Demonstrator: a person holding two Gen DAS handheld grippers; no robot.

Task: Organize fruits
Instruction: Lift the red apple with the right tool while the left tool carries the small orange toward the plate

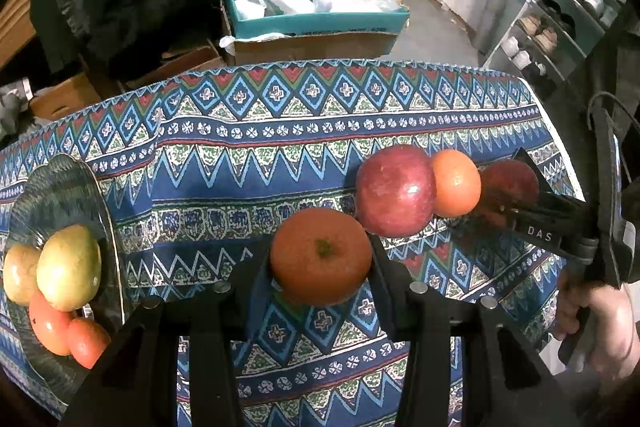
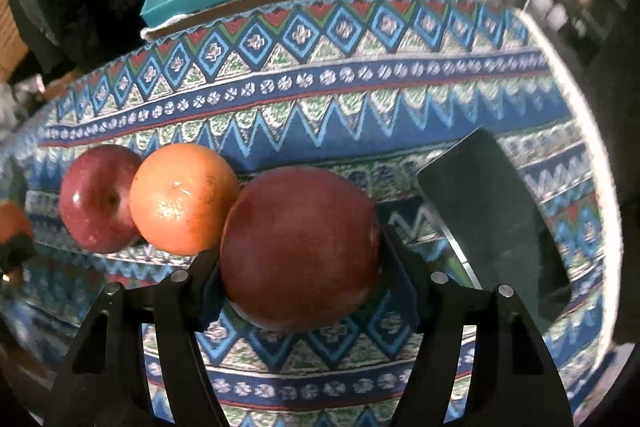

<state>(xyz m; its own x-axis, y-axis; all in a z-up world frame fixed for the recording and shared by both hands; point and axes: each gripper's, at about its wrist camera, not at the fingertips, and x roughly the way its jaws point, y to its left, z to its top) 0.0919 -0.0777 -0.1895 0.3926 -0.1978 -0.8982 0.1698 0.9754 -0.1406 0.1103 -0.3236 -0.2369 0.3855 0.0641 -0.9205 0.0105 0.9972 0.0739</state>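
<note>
My left gripper (image 1: 320, 259) is shut on an orange (image 1: 320, 255) and holds it just above the patterned tablecloth (image 1: 240, 163). A glass plate (image 1: 60, 187) at the far left holds two yellow-green fruits (image 1: 69, 267) and two orange-red ones (image 1: 86, 341). A red apple (image 1: 394, 190) and a second orange (image 1: 456, 183) sit side by side on the cloth. My right gripper (image 2: 300, 251) is shut on a dark red apple (image 2: 300, 247), which also shows in the left wrist view (image 1: 508, 183). In the right wrist view the other apple (image 2: 98, 199) and orange (image 2: 184, 199) lie to its left.
A dark flat object (image 2: 492, 199) lies on the cloth at the right. Beyond the table's far edge stand a teal box (image 1: 320, 23) with plastic bags, cardboard boxes and a shoe rack (image 1: 560, 19). The table's right edge (image 2: 592, 131) is close to my right gripper.
</note>
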